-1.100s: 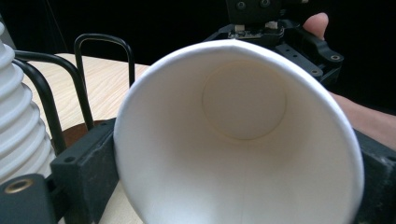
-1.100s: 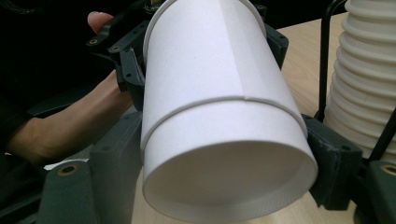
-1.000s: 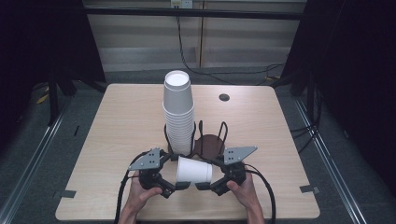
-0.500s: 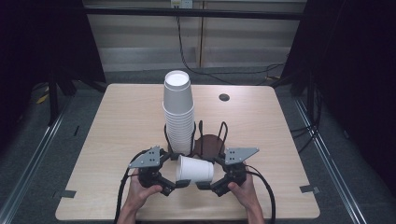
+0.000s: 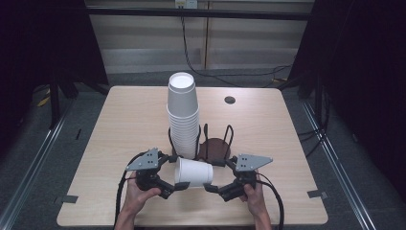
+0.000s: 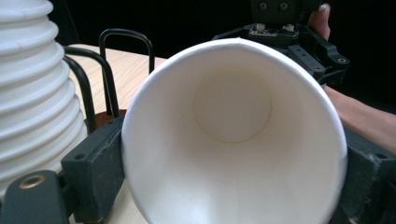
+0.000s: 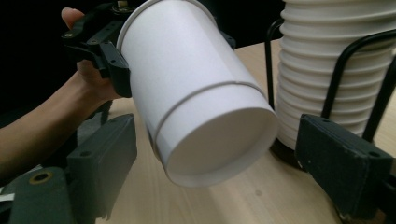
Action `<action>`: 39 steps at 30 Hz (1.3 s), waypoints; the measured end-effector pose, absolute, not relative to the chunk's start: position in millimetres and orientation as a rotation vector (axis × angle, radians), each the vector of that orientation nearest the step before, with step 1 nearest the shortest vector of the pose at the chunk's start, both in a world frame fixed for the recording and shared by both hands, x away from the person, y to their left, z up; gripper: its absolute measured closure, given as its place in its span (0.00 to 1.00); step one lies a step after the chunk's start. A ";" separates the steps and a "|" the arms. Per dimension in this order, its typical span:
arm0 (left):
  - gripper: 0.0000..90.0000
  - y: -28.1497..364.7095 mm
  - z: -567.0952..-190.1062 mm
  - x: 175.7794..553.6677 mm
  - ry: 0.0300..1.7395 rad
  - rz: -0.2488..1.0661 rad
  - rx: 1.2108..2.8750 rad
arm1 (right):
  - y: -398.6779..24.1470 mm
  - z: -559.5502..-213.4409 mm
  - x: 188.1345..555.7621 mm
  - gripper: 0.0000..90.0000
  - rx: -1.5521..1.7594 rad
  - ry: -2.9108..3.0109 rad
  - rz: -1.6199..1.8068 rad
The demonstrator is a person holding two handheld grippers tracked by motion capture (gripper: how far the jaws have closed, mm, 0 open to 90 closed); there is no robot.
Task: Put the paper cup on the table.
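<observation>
We hold the white paper cup [image 5: 192, 172] on its side near the table's [image 5: 119, 124] front edge, its rim end pinched in our left gripper [image 5: 178, 184]. Our right gripper [image 5: 209, 187], jaws spread, flanks the cup's base without touching. The cup is plain, unprinted, with one ridge around its body.

a light wooden table [image 5: 119, 124] stands on grey floor [image 5: 43, 143], pale panelled wall [image 5: 143, 43] behind, darkness at both sides
</observation>
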State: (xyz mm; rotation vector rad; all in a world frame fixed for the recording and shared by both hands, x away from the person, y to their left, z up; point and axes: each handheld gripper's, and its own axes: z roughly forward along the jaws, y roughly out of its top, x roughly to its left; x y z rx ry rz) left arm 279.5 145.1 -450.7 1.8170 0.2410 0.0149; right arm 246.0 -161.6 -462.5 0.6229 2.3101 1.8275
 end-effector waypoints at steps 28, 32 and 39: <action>0.13 175.3 -438.9 281.4 0.324 0.143 1.934 | -194.2 -492.9 228.5 0.14 0.890 1.830 1.655; 0.12 178.6 -439.0 282.8 0.335 0.147 1.958 | -195.3 -499.7 227.7 0.14 0.913 1.764 1.654; 0.12 185.1 -434.2 284.5 0.353 0.169 2.004 | -195.2 -509.4 225.3 0.14 0.919 1.698 1.616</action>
